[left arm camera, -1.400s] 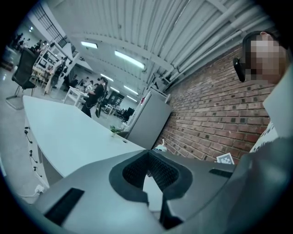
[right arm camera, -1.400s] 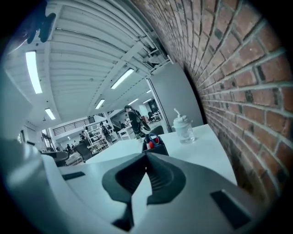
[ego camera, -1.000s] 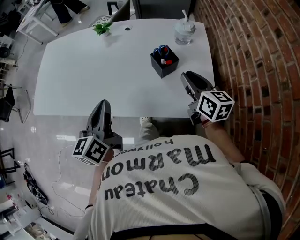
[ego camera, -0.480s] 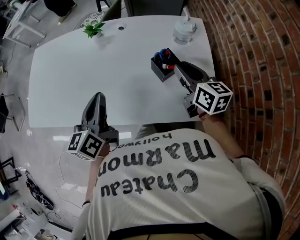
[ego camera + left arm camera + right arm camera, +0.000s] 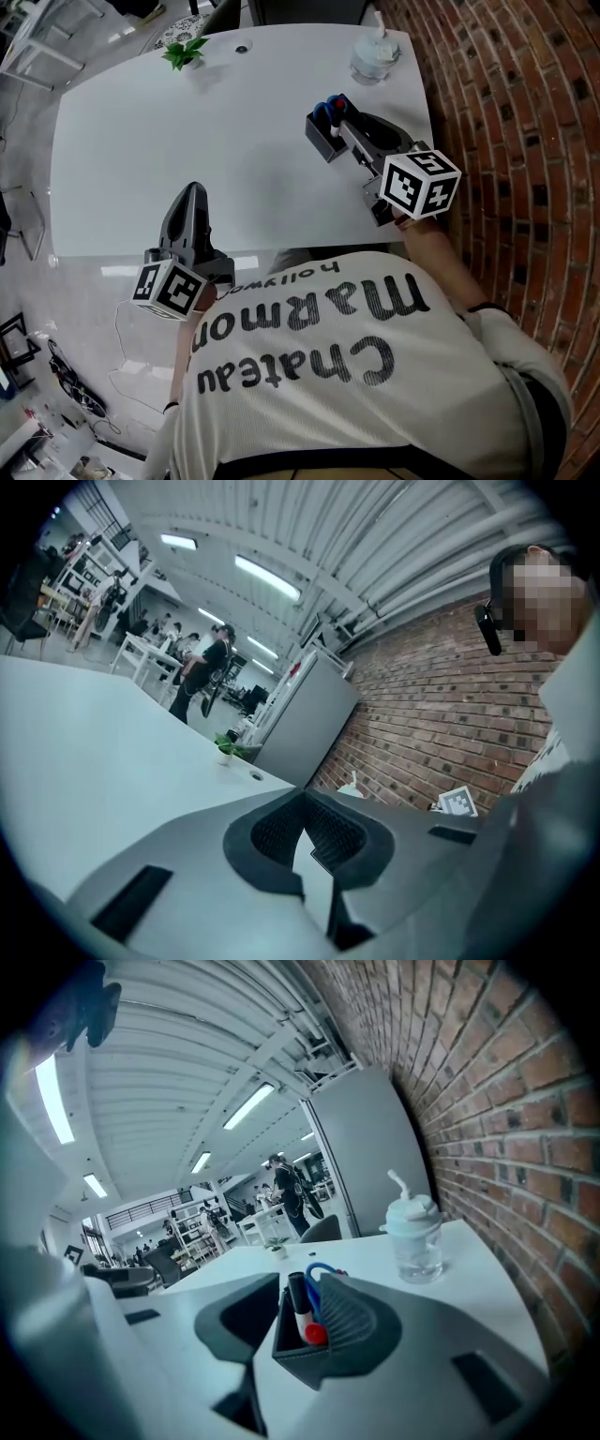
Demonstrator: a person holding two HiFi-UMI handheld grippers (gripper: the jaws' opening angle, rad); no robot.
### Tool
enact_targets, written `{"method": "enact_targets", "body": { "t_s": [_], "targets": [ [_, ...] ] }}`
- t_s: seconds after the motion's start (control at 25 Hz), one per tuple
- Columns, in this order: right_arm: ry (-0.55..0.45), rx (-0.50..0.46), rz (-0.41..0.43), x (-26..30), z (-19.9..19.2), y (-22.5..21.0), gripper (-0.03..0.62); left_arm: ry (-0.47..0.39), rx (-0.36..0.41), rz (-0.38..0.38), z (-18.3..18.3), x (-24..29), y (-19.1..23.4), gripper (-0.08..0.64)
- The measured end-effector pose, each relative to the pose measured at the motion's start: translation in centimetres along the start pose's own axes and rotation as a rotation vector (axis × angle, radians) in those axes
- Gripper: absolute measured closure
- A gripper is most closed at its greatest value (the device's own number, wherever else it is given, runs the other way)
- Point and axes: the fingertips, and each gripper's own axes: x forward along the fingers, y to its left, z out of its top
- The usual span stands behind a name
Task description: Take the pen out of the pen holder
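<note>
My right gripper [image 5: 300, 1290] has just been opening its fingers. They stand wide apart with the black pen holder [image 5: 302, 1354] between them, unclamped. That gripper's own view shows the pen [image 5: 297, 1299] upright inside the holder, between the fingertips. In the head view I make out only the blue scissor handles [image 5: 324, 107]. My left gripper [image 5: 302, 803] is clenched on nothing, and only the head view places it at the table's [image 5: 187, 122] near edge.

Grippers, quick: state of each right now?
Left gripper: shut, empty.
Right gripper: open, its jaws have just been opening; the pen holder and pen stand between them, ungripped.
</note>
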Motion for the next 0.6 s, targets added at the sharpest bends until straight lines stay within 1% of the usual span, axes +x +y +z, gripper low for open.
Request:
{"method": "enact_targets", "body": {
  "t_s": [0.28, 0.6],
  "targets": [
    [0.032, -0.051, 0.000, 1.7, 0.2, 0.5, 0.449, 0.002, -0.018, 0.029, -0.1, -0.8, 1.5, 0.560],
    [0.062, -0.060, 0.014, 3.2, -0.3, 1.0, 0.449, -0.005, -0.029, 0.045, 0.1, -1.3, 2.9, 0.560]
  ]
}}
